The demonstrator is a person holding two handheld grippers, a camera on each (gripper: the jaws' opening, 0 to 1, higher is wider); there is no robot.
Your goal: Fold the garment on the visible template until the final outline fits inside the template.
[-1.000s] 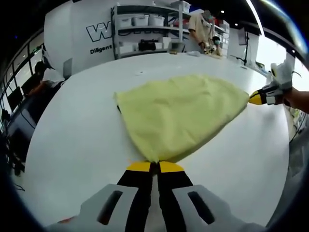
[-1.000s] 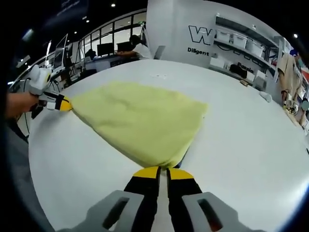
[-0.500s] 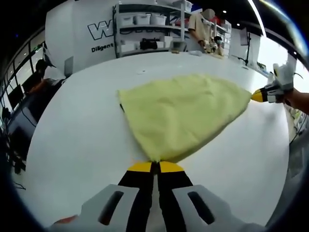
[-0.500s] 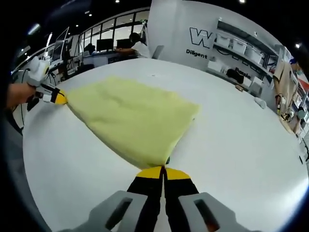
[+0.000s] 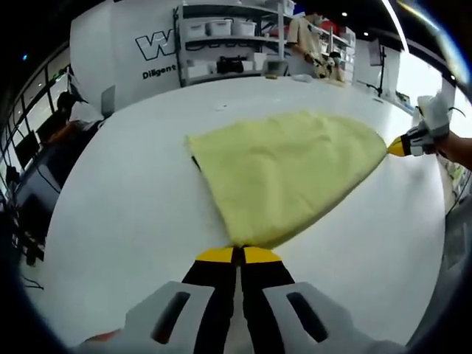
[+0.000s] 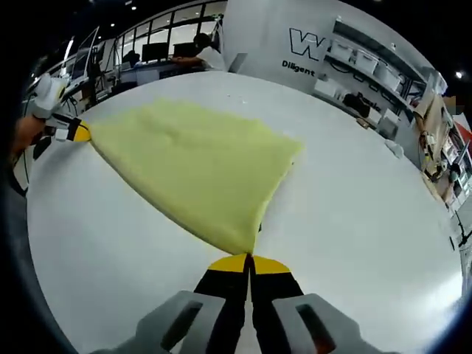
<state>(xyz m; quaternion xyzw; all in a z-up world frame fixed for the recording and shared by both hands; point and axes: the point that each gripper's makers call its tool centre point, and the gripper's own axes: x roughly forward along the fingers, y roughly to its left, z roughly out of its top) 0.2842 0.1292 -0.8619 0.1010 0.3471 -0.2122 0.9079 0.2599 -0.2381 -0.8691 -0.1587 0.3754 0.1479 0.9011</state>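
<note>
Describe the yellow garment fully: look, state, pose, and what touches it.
The yellow garment is a pale, soft-looking, slightly wrinkled cloth spread on the white table. It is stretched into a roughly triangular shape between two pinched corners. The left gripper is shut on one corner, the right gripper on the other, each corner drawn to a point. The third corner lies free on the table, with something dark showing under its edge.
</note>
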